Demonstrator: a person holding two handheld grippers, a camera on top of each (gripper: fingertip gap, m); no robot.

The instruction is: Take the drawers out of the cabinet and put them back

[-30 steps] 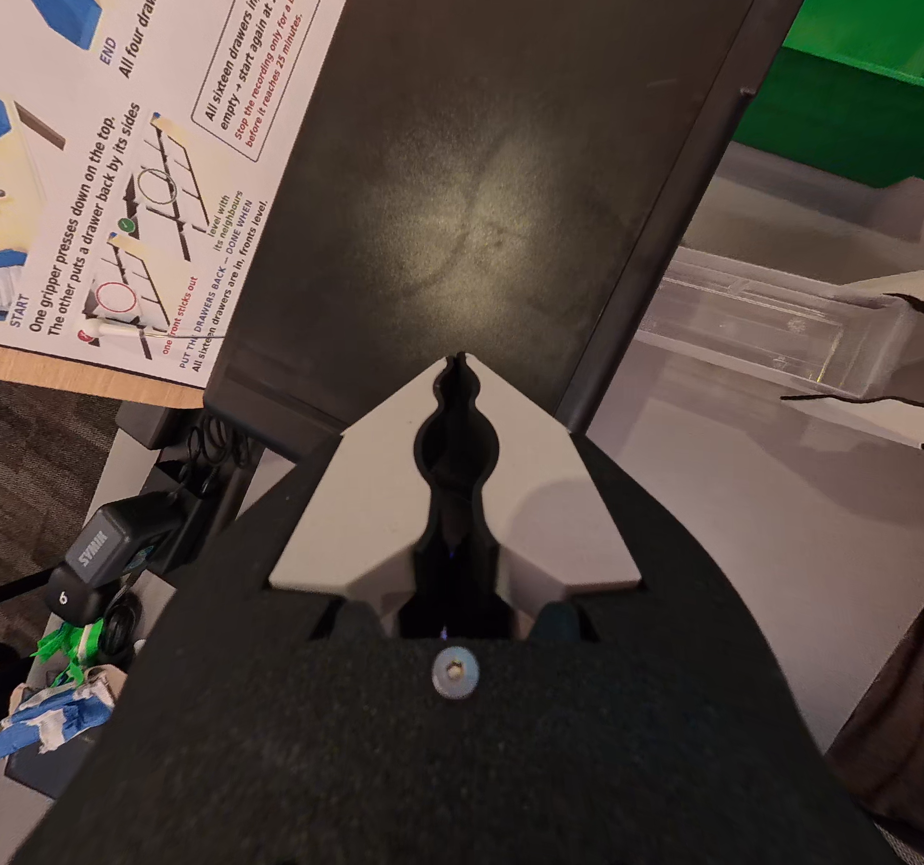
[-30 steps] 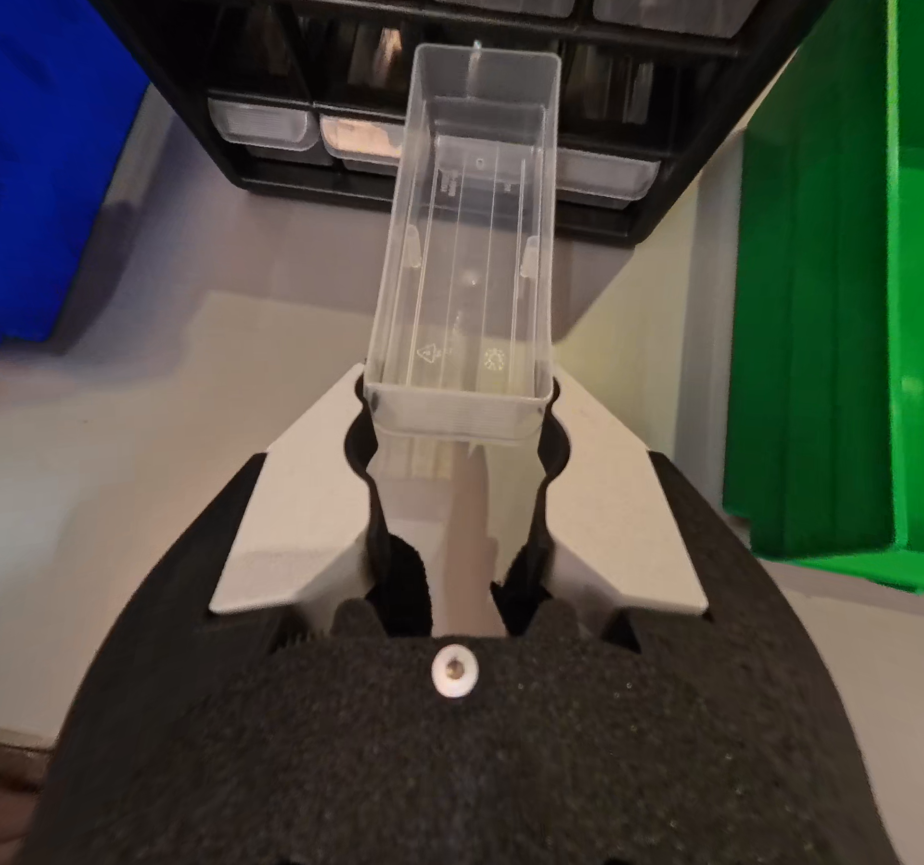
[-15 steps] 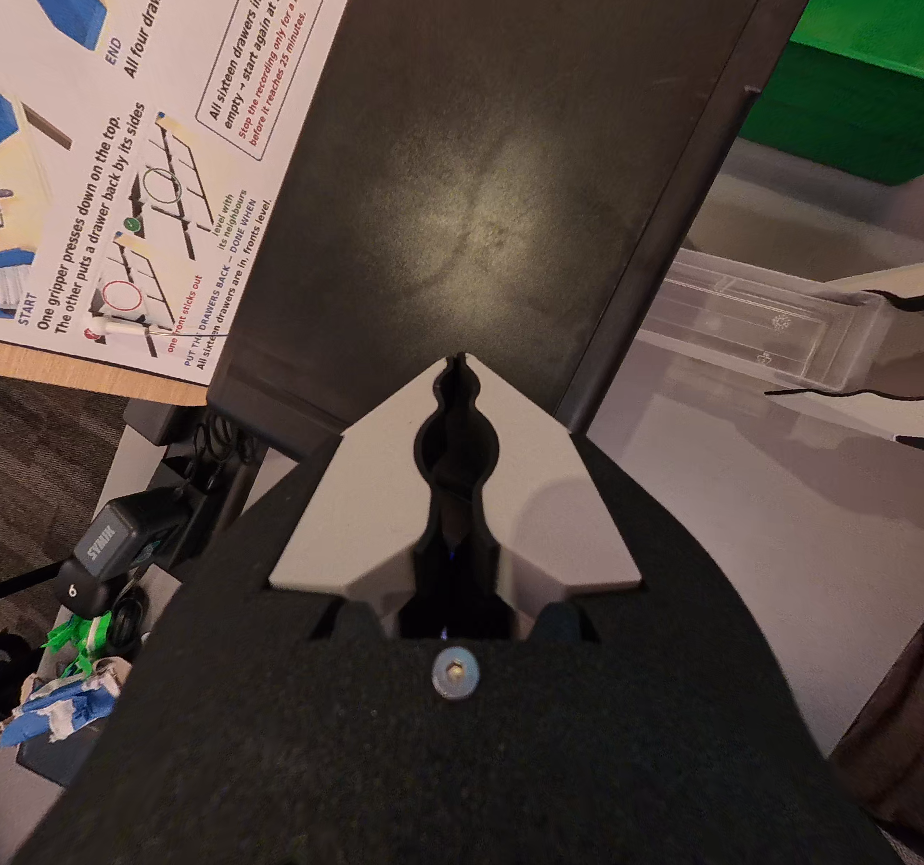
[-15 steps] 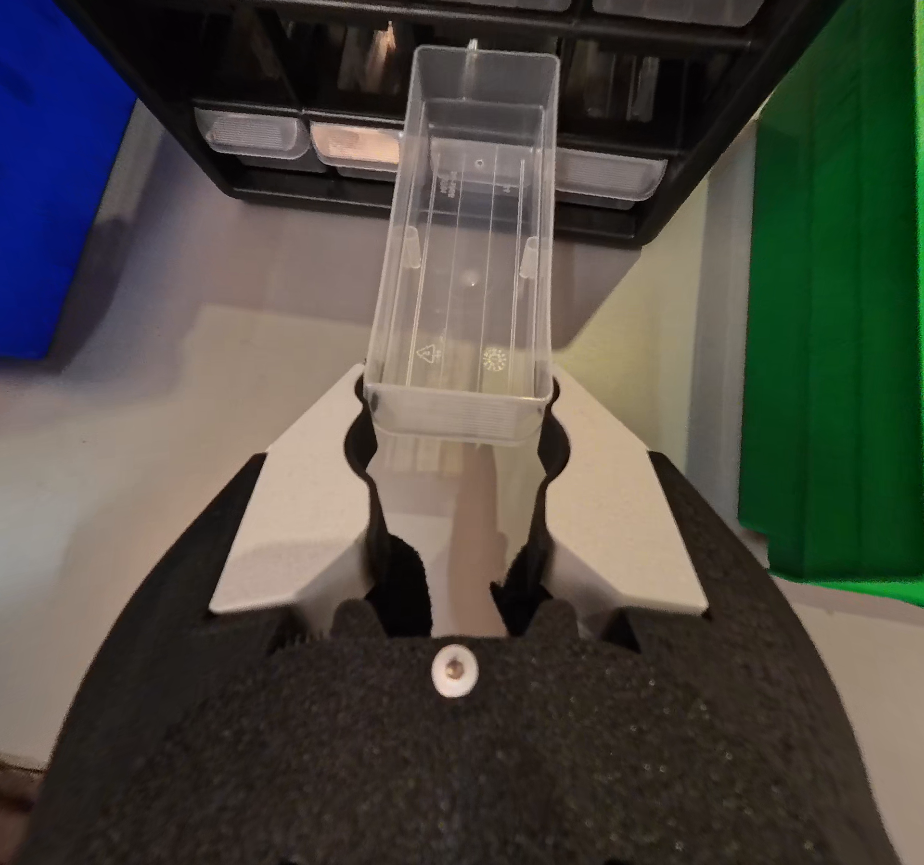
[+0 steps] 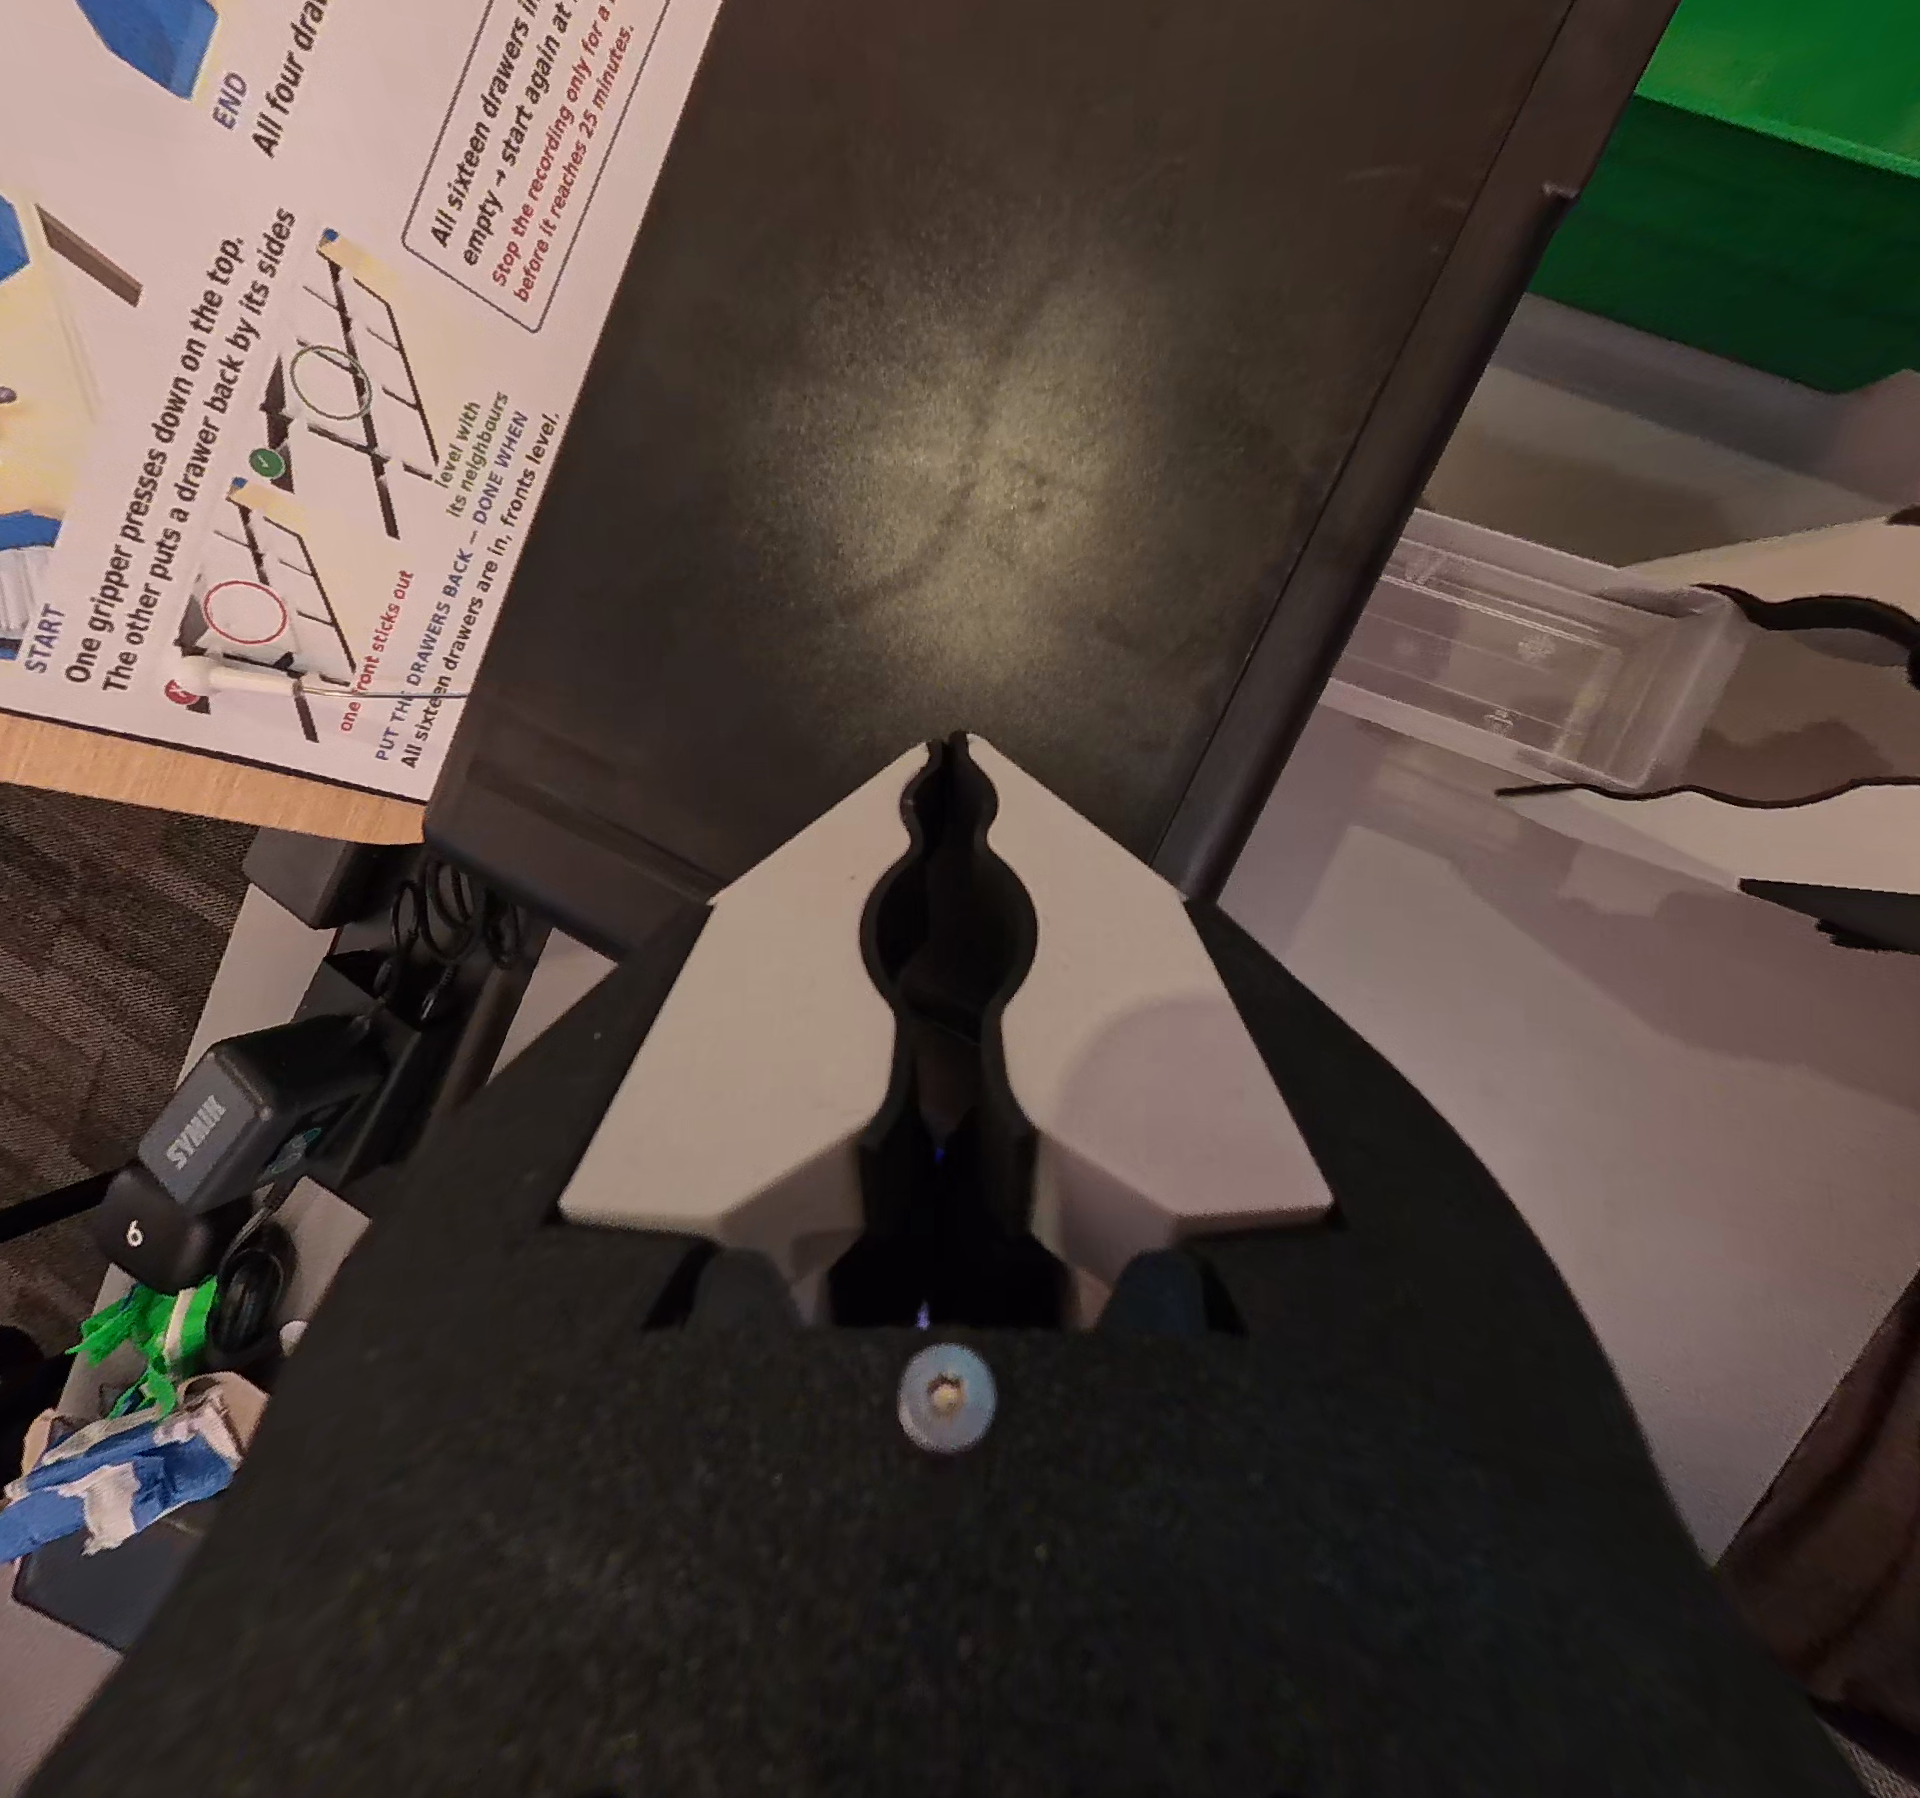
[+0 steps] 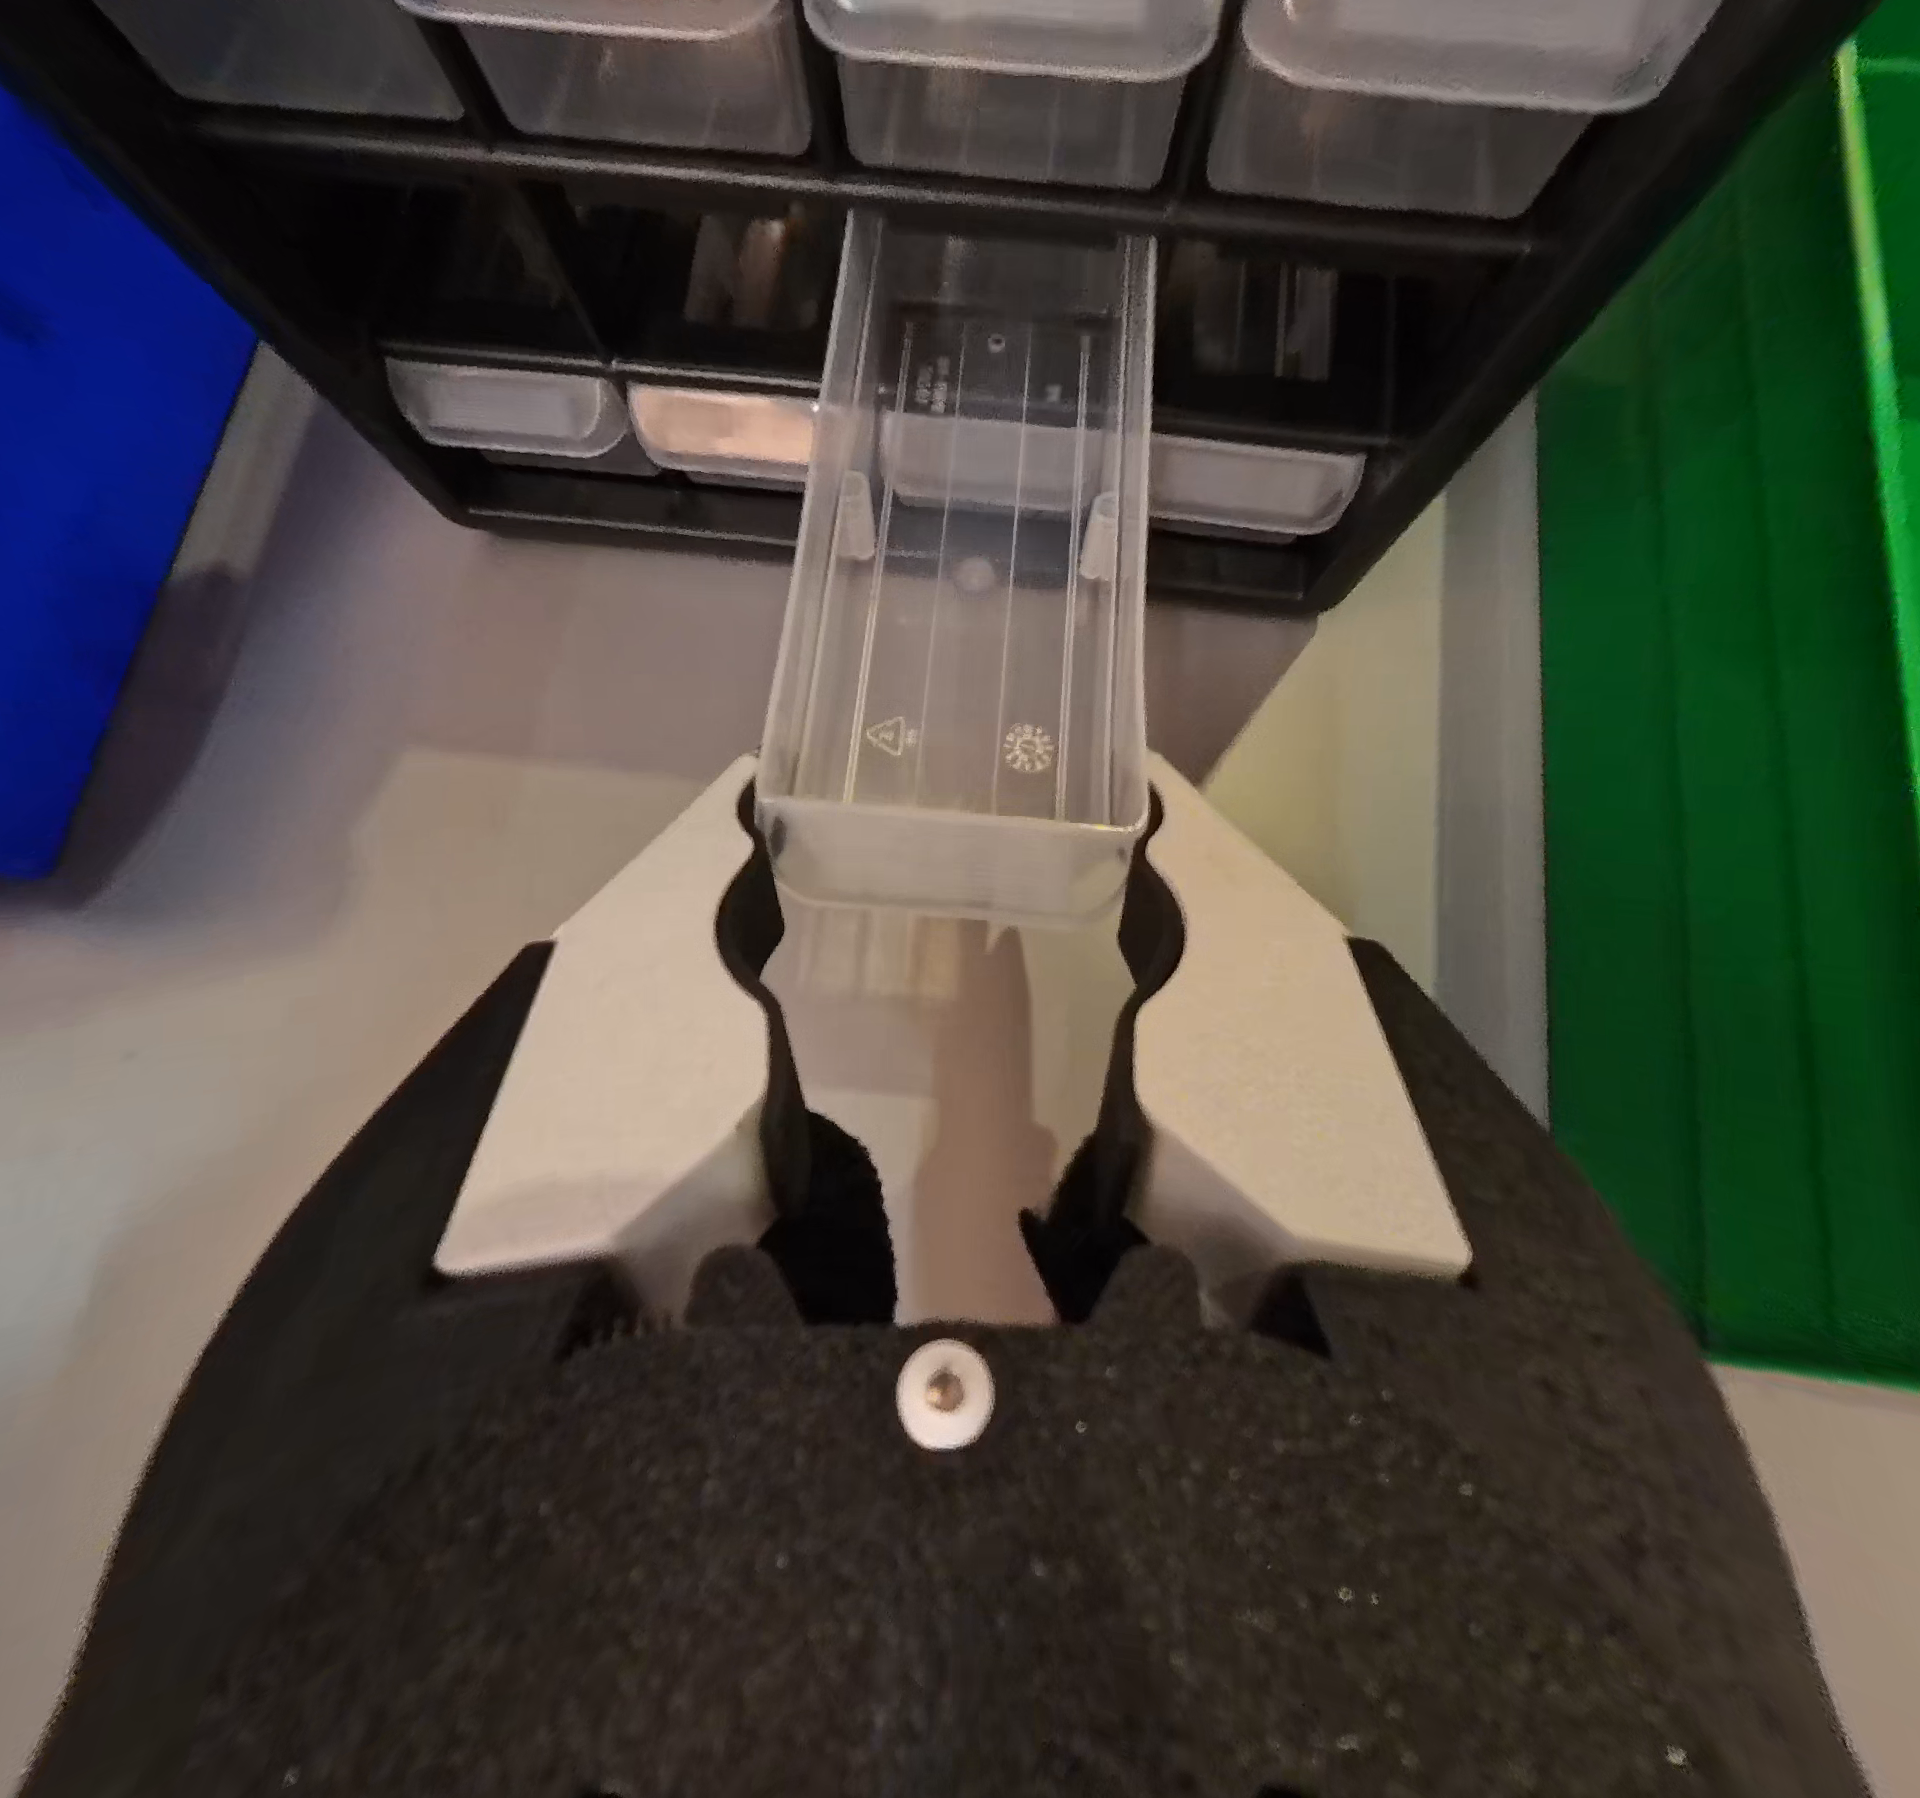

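Printed instruction sheet (image 5: pixel 312 294), white, lying left of black cabinet (image 5: pixel 1039 294): many lines in black, some in red, green and blue, set beside small diagrams with red and green circles. Wording not repeated here.

Black plug-like block (image 5: pixel 223 1140), lower left: short white lettering on top face; one white digit on black part (image 5: pixel 156 1229) just below it.

Clear drawer (image 6: pixel 966 668), floor: moulded triangle sign, round dial sign, and tiny raised lettering near far end, too small to read.
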